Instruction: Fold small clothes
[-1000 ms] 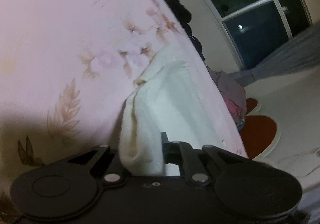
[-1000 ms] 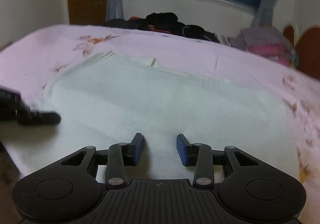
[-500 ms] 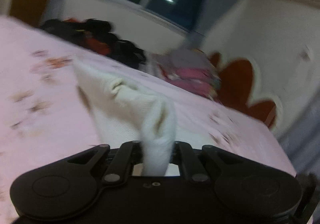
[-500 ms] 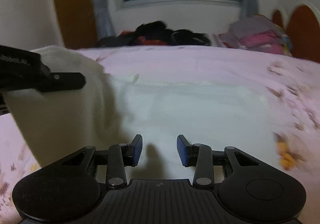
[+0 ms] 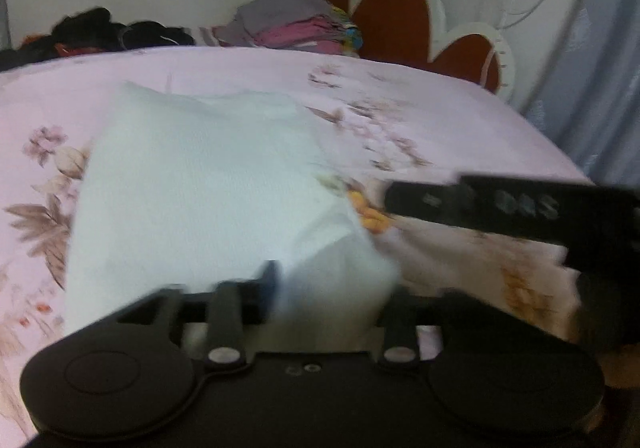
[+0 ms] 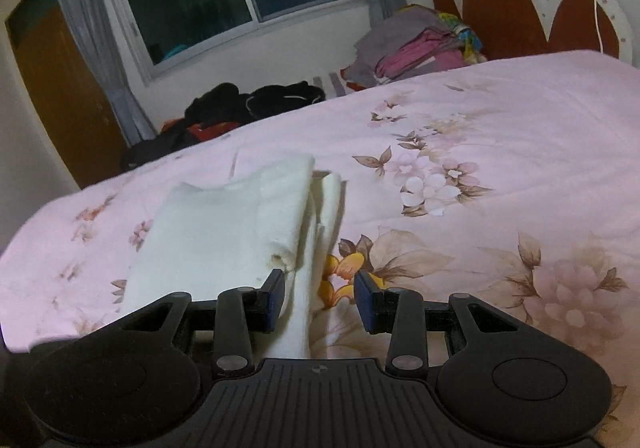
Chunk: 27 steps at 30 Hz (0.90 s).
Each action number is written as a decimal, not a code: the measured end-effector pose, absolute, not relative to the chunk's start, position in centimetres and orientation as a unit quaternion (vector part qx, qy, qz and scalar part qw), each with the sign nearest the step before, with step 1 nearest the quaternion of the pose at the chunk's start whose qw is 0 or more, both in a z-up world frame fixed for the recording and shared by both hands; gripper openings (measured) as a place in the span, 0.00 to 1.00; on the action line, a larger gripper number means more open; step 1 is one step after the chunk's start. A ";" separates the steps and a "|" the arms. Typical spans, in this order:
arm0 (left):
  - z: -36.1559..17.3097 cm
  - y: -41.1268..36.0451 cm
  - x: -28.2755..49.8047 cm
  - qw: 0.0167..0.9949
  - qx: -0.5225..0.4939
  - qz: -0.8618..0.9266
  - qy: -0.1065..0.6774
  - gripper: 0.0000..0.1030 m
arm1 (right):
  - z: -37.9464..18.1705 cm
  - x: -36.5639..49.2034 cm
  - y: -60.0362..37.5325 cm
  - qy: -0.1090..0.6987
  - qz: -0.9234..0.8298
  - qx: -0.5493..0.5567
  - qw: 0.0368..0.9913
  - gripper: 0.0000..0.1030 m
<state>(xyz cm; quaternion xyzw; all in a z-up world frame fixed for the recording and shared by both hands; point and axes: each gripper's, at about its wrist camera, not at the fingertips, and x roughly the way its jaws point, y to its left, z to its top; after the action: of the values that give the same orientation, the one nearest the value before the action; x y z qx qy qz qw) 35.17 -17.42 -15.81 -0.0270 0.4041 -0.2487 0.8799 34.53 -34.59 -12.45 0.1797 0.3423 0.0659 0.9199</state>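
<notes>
Letting go after a side fold — the left gripper (image 5: 332,288) has just been opening, its fingers released with the white garment (image 5: 208,184) loosely between them; the right gripper (image 6: 320,300) hangs unclenched, holding nothing. The garment lies on the bed (image 6: 520,136), long axis running away toward the window; next, probably a crosswise fold — needing a near-end grip.

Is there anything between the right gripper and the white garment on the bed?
Nothing visible. The white garment lies folded on the pink floral bedsheet, its near edge already reaching between the open fingers of the right gripper. The clothes piles sit far back by the window.
</notes>
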 end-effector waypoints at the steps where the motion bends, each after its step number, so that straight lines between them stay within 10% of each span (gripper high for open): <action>1: -15.6 -17.5 34.5 0.877 -0.030 -0.259 0.404 0.69 | -12.5 34.8 -34.7 0.347 0.078 0.193 0.914 0.37; 24: -12.8 -4.1 38.7 0.897 -0.126 -0.110 0.409 0.71 | -15.8 40.3 -32.6 0.390 0.113 0.238 0.882 0.37; 27: -13.1 -4.3 40.1 0.897 -0.123 -0.104 0.412 0.71 | -15.7 40.6 -32.9 0.391 0.112 0.253 0.878 0.13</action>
<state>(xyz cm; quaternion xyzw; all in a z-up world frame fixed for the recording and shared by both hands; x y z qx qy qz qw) 40.06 -4.32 -13.05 -0.1232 0.4118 -0.1043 0.8968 40.60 -32.89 -15.75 0.2527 0.3912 0.1117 0.8779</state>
